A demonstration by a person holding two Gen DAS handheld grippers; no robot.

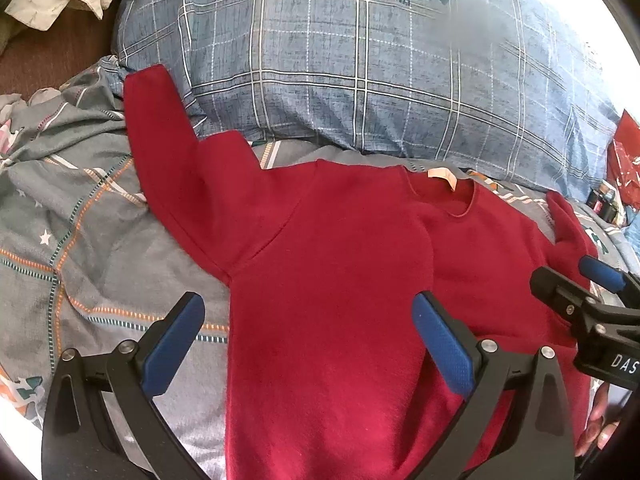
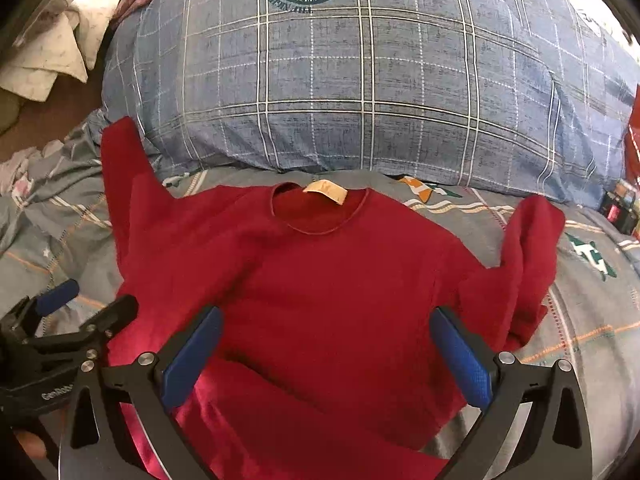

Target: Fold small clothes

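Note:
A small red sweater [image 1: 332, 264] lies face up on the grey patterned bedsheet [image 1: 80, 232], collar and tan label [image 2: 326, 191] toward the pillow. Its left sleeve [image 1: 160, 140] stretches up-left against the pillow. Its right sleeve [image 2: 524, 264] is bunched and folded at the right side. My left gripper [image 1: 308, 336] is open, hovering over the sweater's left body edge. My right gripper [image 2: 326, 352] is open above the sweater's lower middle. Each gripper also shows in the other's view, the right one [image 1: 576, 280] and the left one [image 2: 84, 304]. Neither holds anything.
A large blue plaid pillow [image 2: 360, 80] with a round emblem lies just behind the sweater. White cloth [image 2: 44, 56] sits on a brown surface at the far left. Red and dark items [image 1: 620, 168] stand at the right edge.

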